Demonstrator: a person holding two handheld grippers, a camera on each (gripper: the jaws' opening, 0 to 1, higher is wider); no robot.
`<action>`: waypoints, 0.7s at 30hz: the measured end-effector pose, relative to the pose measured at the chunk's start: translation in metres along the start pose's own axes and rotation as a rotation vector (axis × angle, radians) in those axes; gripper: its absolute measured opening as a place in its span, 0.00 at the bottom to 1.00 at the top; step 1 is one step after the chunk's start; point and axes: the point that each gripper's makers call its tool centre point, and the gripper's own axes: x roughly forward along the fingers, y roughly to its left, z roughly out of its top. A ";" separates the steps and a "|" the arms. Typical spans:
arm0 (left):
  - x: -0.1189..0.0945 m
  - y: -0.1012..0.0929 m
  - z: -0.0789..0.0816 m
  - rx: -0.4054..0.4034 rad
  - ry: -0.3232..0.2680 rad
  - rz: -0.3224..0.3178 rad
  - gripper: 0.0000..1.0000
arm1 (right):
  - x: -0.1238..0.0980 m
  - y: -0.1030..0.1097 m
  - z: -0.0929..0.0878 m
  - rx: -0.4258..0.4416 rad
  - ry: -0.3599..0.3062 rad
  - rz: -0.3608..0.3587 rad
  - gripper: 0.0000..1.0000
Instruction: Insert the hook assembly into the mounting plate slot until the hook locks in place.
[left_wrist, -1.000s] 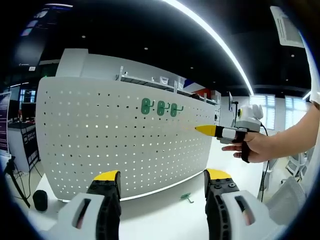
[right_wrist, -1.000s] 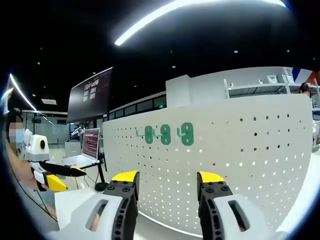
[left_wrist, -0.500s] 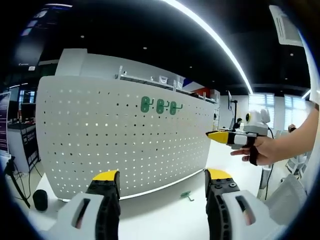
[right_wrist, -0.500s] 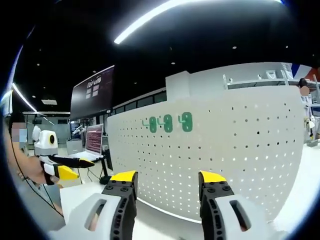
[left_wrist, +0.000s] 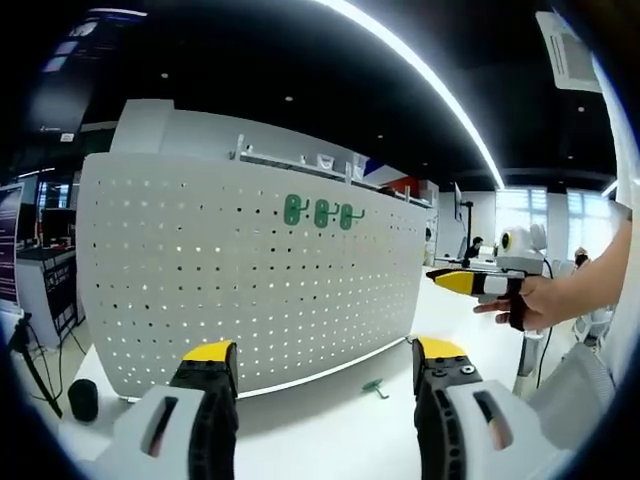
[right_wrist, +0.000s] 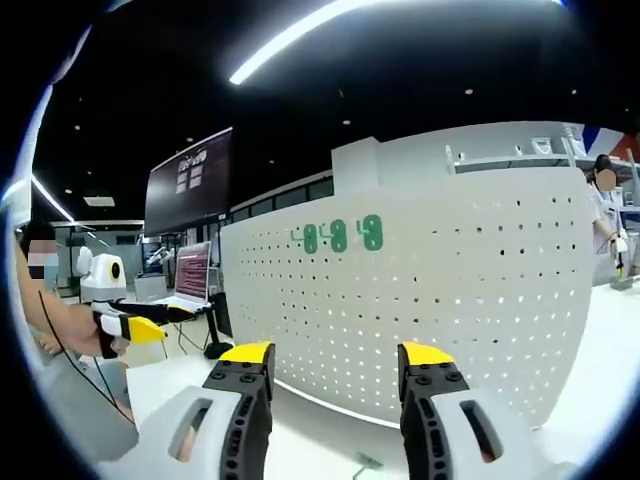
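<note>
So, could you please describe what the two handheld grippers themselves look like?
Each gripper has light grey bodies with slotted openings, black jaw sections studded with bolts, and yellow tips: the left gripper and the right gripper match. Seen from the side, the right gripper carries a white housing, and a dark strap crosses the hand holding it.

The tall white metal pegboard panel (left_wrist: 250, 270) is dotted all over with a regular grid of small round holes, and the three small green plastic hooks (left_wrist: 320, 213) high on its face match the green hook lying on the white tabletop (left_wrist: 375, 388). Both the left gripper (left_wrist: 325, 375) and the right gripper (right_wrist: 335, 378) are black-jawed with bright yellow tips and pale grey-white bodies. A black cylinder (left_wrist: 83, 399) is at the panel's foot.
</note>
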 end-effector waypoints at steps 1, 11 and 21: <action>-0.001 0.000 0.000 -0.005 -0.004 0.000 0.73 | -0.002 0.000 -0.001 0.002 0.002 -0.001 0.48; -0.011 0.005 -0.009 -0.007 0.019 0.018 0.73 | -0.028 0.001 -0.017 0.016 0.035 -0.014 0.48; -0.020 0.010 -0.021 -0.004 0.047 0.028 0.73 | -0.044 -0.002 -0.025 0.031 0.043 -0.041 0.48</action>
